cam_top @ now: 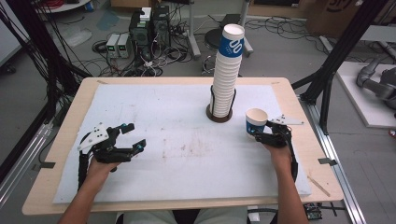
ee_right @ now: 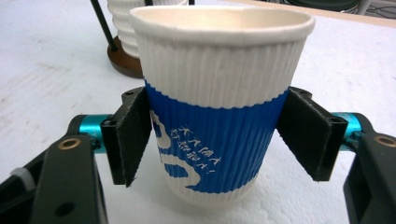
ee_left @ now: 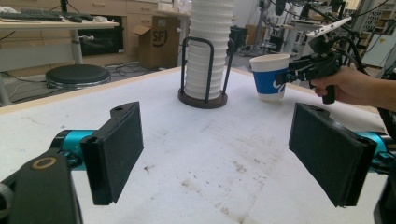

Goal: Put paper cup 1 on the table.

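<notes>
Presently the right gripper's [ee_right: 219, 140] jaws flank the blue band of the ribbed paper cup [ee_right: 219, 100], pads at or just off its wall; firm grip cannot be told; the cup stands upright on the white foam mat [ee_right: 51, 65], just beside the wooden-based cup rack [cam_top: 219, 113] holding the tall cup stack [cam_top: 227, 70]. To release cleanly, spread the jaws evenly until both pads clear the wall; withdraw straight back, away from the rack; avoid tipping the light cup. The left gripper [cam_top: 132, 136] rests well apart from the rack, jaws wide, empty.
</notes>
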The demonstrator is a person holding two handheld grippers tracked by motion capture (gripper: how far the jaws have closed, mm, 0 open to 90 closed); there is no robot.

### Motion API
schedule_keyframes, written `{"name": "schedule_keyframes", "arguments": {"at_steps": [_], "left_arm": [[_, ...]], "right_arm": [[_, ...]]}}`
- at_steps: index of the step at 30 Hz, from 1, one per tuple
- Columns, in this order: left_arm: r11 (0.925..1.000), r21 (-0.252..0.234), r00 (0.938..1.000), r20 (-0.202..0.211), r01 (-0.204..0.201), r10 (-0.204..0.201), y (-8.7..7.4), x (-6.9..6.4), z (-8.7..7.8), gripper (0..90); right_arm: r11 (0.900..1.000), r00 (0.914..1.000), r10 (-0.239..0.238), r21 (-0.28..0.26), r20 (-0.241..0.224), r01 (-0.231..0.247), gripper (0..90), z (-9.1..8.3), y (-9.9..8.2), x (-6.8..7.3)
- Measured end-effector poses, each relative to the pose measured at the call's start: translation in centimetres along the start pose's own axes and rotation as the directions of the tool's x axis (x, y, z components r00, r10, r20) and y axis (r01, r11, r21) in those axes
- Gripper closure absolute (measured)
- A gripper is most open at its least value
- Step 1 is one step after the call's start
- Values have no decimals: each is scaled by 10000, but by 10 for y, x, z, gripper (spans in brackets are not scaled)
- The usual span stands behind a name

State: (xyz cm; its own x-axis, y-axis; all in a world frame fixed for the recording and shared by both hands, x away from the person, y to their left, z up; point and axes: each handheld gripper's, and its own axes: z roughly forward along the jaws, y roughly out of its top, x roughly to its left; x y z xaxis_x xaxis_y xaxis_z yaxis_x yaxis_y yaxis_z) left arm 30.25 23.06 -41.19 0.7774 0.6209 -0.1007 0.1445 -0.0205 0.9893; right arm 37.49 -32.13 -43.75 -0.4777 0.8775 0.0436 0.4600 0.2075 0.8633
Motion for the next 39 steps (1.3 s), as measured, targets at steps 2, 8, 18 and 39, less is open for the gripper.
{"name": "schedule_keyframes", "arguments": {"at_steps": [2,8,18,39], "left_arm": [[10000,-7,10000,24,25,-25,0,0,0,179],[10000,-11,10000,70,57,-57,-1,1,1,179],[9999,5,9999,16,141,-141,-1,3,1,178],[9992,-214,9986,-382,347,-355,5,8,-8,161]], "right_arm": [[9999,9999,143,23,-21,-143,267,-2,-2,0],[9985,9984,555,-23,-62,-555,207,-7,-9,-5],[9993,9990,213,324,-385,-200,199,-16,-12,0],[9908,9932,-1,-1342,-1160,-156,199,-82,-11,27]]}}
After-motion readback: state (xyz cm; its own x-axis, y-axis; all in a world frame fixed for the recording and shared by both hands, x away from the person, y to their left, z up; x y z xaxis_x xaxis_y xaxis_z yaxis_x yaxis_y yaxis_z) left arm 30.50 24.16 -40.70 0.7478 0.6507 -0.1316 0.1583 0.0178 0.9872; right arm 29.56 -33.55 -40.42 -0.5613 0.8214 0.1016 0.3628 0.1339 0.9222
